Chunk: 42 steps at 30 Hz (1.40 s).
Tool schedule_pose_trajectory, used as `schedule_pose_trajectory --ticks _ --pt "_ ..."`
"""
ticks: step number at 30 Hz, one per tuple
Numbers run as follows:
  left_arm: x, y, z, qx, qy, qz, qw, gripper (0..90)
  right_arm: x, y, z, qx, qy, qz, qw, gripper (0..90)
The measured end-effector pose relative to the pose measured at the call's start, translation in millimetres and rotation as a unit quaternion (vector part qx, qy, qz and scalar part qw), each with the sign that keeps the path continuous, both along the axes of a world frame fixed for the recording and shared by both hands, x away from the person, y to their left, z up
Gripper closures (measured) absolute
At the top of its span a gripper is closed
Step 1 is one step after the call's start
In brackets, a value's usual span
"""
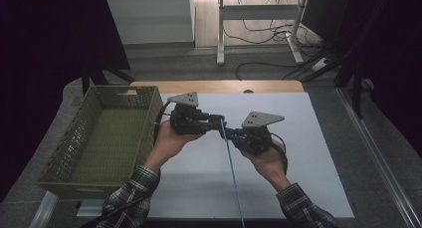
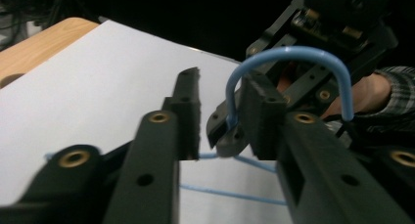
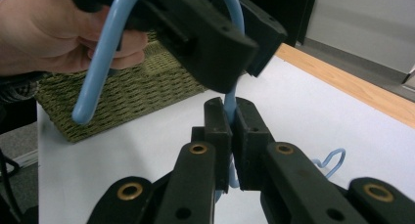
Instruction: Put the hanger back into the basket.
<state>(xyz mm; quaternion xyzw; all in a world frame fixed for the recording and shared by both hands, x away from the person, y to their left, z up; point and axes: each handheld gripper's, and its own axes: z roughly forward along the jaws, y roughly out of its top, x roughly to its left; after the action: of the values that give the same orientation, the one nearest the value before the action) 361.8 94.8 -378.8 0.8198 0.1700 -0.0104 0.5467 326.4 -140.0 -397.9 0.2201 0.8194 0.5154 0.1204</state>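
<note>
Both hand-held grippers meet over the middle of the white worktop point(image 1: 298, 153), just right of the green woven basket point(image 1: 99, 138).

Right hand-held gripper point(image 3: 230, 117): jaws together, clamped on the light blue plastic clothes hanger point(image 3: 98, 72) at the neck just below its hook. I read this as the anchor grip, holding the hanger up off the sheet so the other tool can work on it. In the high view a thin blue bar of the hanger point(image 1: 231, 173) runs from the two tools down toward the person's edge of the worktop.

Left hand-held gripper point(image 2: 220, 111): jaws narrowed but apart. In its own view the hook point(image 2: 288, 67) arches over the right-hand jaw, one leg dropping into the gap; the pads do not look to be pressing on it. The narrow gap suggests I'm positioned to pinch the hook, not yet gripping.

The basket sits empty at the left edge and partly overhangs it, close enough to be the likely drop spot.

Risk, as I judge it: a one-point hold lets the hanger swivel.
</note>
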Motion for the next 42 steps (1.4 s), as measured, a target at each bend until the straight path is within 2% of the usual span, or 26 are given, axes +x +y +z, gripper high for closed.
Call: schedule_pose_trajectory --ticks 3,8,9,10,11,14,16,17,20,22,24,25,27,28,29,31,33,36,39,40,41,42 --pt "-2.4 -2.5 0.5 0.002 -0.007 -0.001 1.0000 83.0 0.7 -0.6 -1.3 0.003 0.004 0.000 1.0000 85.5" --pt "-6.6 -6.9 3.5 0.013 -0.021 0.013 0.9996 85.2 2.4 -2.4 -2.0 0.010 0.010 0.000 0.9999 84.3" --pt "-6.6 -6.9 3.5 0.013 -0.021 0.013 0.9996 85.4 2.5 -2.6 -1.6 0.010 0.011 -0.002 0.9999 81.9" --pt "-7.4 -7.9 4.4 0.019 -0.027 0.021 0.9992 85.5 2.2 -2.8 -0.7 0.010 0.010 -0.009 0.9999 75.0" --pt "-8.1 -9.6 5.9 0.025 -0.032 0.036 0.9985 85.6 2.2 -3.5 0.5 0.009 0.013 -0.014 0.9998 71.0" --pt "-7.6 -10.2 7.5 0.029 -0.033 0.058 0.9973 85.7 -0.7 -8.9 6.5 0.001 0.014 -0.040 0.9991 64.5" --pt "-7.7 -10.6 7.8 0.030 -0.033 0.064 0.9969 85.7 -3.2 -13.1 10.3 -0.004 0.037 -0.062 0.9974 61.4" --pt "-7.5 -11.8 8.0 0.034 -0.031 0.076 0.9960 85.7 -5.2 -14.9 11.8 -0.007 0.047 -0.070 0.9964 61.2" --pt "-7.7 -14.9 7.3 0.042 -0.032 0.088 0.9947 85.7 -12.9 -17.0 12.9 -0.022 0.069 -0.083 0.9939 61.1" --pt "-7.8 -16.2 7.2 0.046 -0.034 0.091 0.9942 85.7 -15.4 -16.0 11.9 -0.030 0.075 -0.089 0.9927 61.2" --pt "-8.6 -18.9 6.9 0.049 -0.034 0.098 0.9934 85.7 -21.2 -11.4 4.6 -0.052 0.087 -0.100 0.9898 61.7" --pt "-9.1 -20.2 7.0 0.050 -0.033 0.101 0.9931 85.7 -21.2 -11.4 4.6 -0.052 0.087 -0.100 0.9898 61.7" --pt "-9.7 -22.4 7.7 0.049 -0.032 0.105 0.9927 85.7 -23.5 -5.6 -6.4 -0.062 0.101 -0.108 0.9870 62.3" --pt "-9.7 -22.4 7.7 0.049 -0.032 0.105 0.9927 85.6 -23.5 -5.6 -6.4 -0.062 0.101 -0.108 0.9870 62.3" --pt "-9.6 -23.2 8.0 0.049 -0.032 0.105 0.9928 85.6 -23.1 -2.7 -13.0 -0.064 0.105 -0.115 0.9856 63.9" --pt "-9.9 -23.6 7.9 0.048 -0.031 0.106 0.9927 85.6 -22.4 -1.5 -15.6 -0.066 0.108 -0.116 0.9851 64.6" --pt "-10.1 -23.9 7.2 0.049 -0.030 0.106 0.9927 85.6 -21.0 0.2 -19.4 -0.069 0.115 -0.122 0.9835 68.4" --pt "-10.2 -24.2 5.9 0.051 -0.030 0.105 0.9927 85.5 -19.3 0.4 -21.4 -0.066 0.123 -0.121 0.9828 76.5" --pt "-10.4 -23.8 6.5 0.053 -0.030 0.091 0.9940 84.7 -17.8 -2.2 -21.8 -0.065 0.133 -0.127 0.9809 83.4" --pt "-11.0 -23.4 7.4 0.054 -0.028 0.087 0.9943 84.0 -16.8 -4.4 -22.1 -0.064 0.136 -0.133 0.9796 86.8" --pt "-12.3 -22.6 8.6 0.057 -0.031 0.090 0.9939 82.1 -15.5 -7.8 -22.2 -0.063 0.134 -0.127 0.9809 87.1" --pt "-13.0 -20.9 9.7 0.058 -0.027 0.083 0.9945 71.0 -14.0 -12.8 -21.6 -0.051 0.154 -0.120 0.9793 87.4"
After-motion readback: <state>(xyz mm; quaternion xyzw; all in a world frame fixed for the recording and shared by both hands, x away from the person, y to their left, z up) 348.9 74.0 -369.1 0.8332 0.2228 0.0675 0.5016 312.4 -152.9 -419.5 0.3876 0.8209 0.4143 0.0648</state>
